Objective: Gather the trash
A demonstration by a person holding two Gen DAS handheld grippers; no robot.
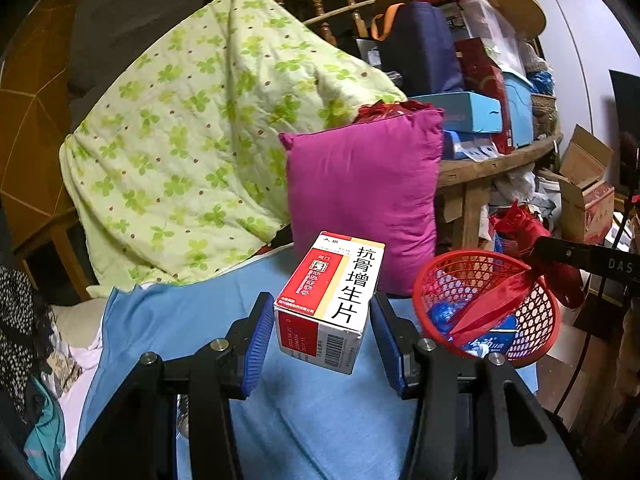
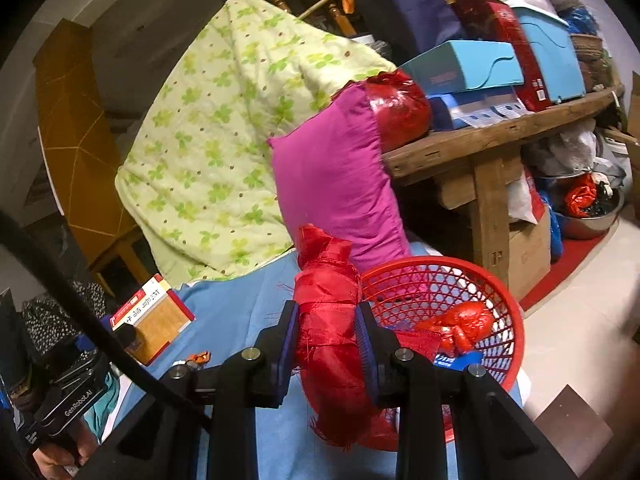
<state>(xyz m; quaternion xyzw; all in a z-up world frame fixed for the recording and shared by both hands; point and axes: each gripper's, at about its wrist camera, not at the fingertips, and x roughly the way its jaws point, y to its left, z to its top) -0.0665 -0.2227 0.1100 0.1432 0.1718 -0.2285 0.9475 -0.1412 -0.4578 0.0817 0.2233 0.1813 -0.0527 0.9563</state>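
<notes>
Medicine box (image 1: 330, 304): we carry it in the left hand-held gripper (image 1: 318, 330), pads clamped on its two sides, above the blue sheet (image 1: 304, 412).
Red cloth bundle (image 2: 332, 344): our right hand-held gripper (image 2: 326, 344) is closed tight on it, just beside the red basket (image 2: 508, 344).
Risk: we judge the tilted box could slip, or the bundle's loose tail snag the rim and tip the basket off the bed edge.
Views: only ours on the right shows the red bag (image 2: 460, 326) inside; the left shows the box label.
</notes>
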